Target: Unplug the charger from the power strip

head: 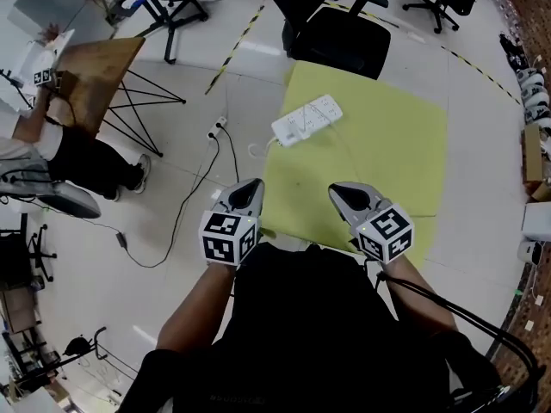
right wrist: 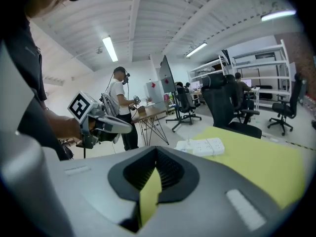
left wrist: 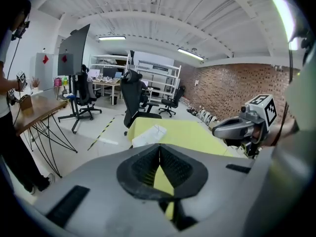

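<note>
A white power strip (head: 306, 120) lies at the far left of the yellow-green table (head: 396, 136), and its white cable (head: 258, 150) hangs off the left edge. Whether a charger sits in it is too small to tell. My left gripper (head: 252, 184) hovers at the table's near left edge, shut and empty. My right gripper (head: 337, 191) is beside it over the near part of the table, also shut with nothing held. The left gripper view has the strip (left wrist: 148, 135) ahead beyond the shut pads (left wrist: 159, 152). In the right gripper view the strip (right wrist: 202, 146) lies ahead.
A black office chair (head: 340, 37) stands at the table's far edge. To the left are a wooden desk (head: 95, 76) and a person (head: 60, 157). A floor socket (head: 217, 129) and a black cable (head: 185, 205) lie on the floor left of the table.
</note>
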A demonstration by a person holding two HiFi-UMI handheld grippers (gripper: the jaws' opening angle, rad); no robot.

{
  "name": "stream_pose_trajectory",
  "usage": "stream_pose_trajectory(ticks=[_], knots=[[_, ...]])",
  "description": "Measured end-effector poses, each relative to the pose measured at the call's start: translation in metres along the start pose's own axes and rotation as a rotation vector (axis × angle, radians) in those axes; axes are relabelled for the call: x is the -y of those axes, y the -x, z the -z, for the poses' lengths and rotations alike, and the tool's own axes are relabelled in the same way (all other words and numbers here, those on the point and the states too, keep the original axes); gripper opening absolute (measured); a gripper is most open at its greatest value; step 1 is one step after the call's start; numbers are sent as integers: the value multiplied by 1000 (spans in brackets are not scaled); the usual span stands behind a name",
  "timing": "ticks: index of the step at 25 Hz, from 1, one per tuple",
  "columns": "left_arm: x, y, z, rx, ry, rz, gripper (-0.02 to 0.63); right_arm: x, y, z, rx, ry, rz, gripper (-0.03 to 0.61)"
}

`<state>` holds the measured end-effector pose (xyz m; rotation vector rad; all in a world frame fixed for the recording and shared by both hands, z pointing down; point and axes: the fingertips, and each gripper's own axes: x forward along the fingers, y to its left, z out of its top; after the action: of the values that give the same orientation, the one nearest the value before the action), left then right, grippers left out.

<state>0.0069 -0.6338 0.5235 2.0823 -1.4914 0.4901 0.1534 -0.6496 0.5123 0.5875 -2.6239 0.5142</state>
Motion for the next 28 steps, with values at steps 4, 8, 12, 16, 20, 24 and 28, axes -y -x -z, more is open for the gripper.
stream_pose_trajectory(ticks=[4,8,12,16,20,24,28], knots=[[-5,-38,13,-63,-15,-12,8,39,-23,20,-44,-8,-12,3],[-8,-72,33,-127,-67,33,8,61,-54,45,-95,-24,7,6],[-17,-110,51,-181,-97,82,8,75,-90,61,-107,-65,26,17],[-26,-135,54,-216,-168,119,8,85,-115,68,-142,-84,73,62],[-36,-151,45,-211,-226,133,8,102,-129,62,-141,-93,139,94],[-46,-158,38,-203,-206,142,8,111,-141,60,-164,-73,188,151],[-51,-165,35,-199,-198,162,8,115,-157,55,-184,-33,213,184]])
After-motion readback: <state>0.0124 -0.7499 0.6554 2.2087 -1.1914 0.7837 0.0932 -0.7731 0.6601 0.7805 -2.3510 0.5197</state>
